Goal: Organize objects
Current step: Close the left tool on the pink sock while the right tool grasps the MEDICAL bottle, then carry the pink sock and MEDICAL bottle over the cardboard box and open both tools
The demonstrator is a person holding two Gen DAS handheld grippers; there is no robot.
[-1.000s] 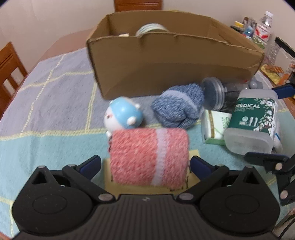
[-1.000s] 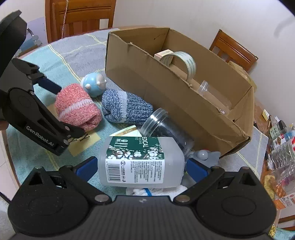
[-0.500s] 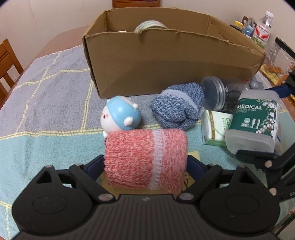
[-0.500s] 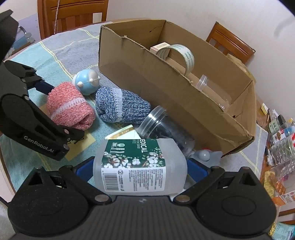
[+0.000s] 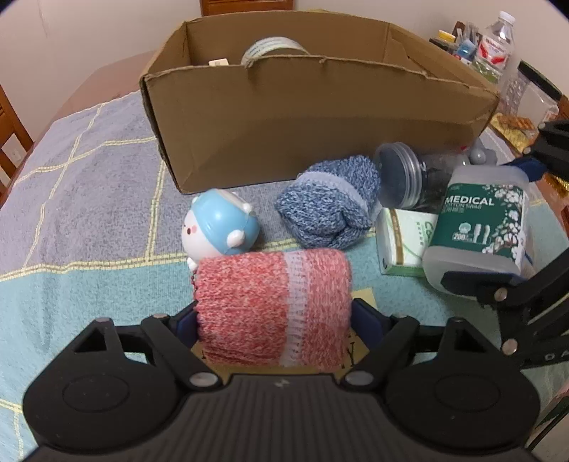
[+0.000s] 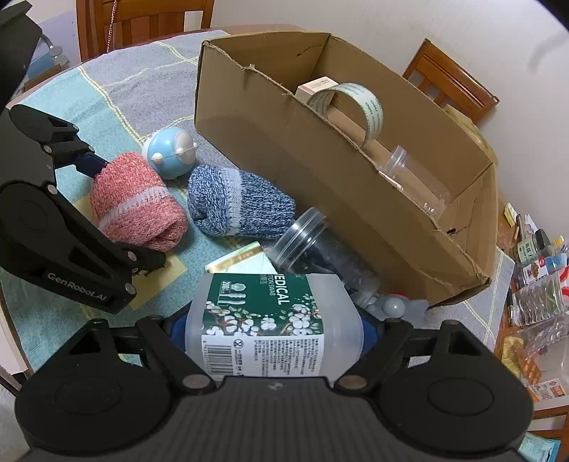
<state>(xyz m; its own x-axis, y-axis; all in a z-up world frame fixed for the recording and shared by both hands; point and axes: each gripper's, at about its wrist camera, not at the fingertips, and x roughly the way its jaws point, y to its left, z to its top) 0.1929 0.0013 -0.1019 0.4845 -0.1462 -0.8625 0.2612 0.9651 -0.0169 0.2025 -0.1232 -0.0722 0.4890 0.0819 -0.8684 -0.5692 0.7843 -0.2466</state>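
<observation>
My left gripper (image 5: 274,320) is shut on a rolled red sock (image 5: 272,307), which also shows in the right wrist view (image 6: 137,200). My right gripper (image 6: 272,328) is shut on a clear cotton swab jar with a green label (image 6: 272,320), also seen in the left wrist view (image 5: 478,227). A rolled blue sock (image 5: 329,208), a blue and white toy (image 5: 218,227), a green carton (image 5: 403,241) and a lying clear jar (image 5: 409,176) sit on the cloth in front of an open cardboard box (image 5: 302,117). The box (image 6: 320,170) holds a tape roll (image 6: 350,105) and a clear cup (image 6: 414,179).
The table has a blue and grey checked cloth (image 5: 81,184). Bottles and packets (image 6: 537,280) crowd the right side. Wooden chairs (image 6: 142,21) stand around the table. A yellow paper (image 6: 160,275) lies under the red sock.
Both grippers have closed in, the left on the red sock and the right on the swab jar. The swab jar now sits higher and turned in the right jaws.
</observation>
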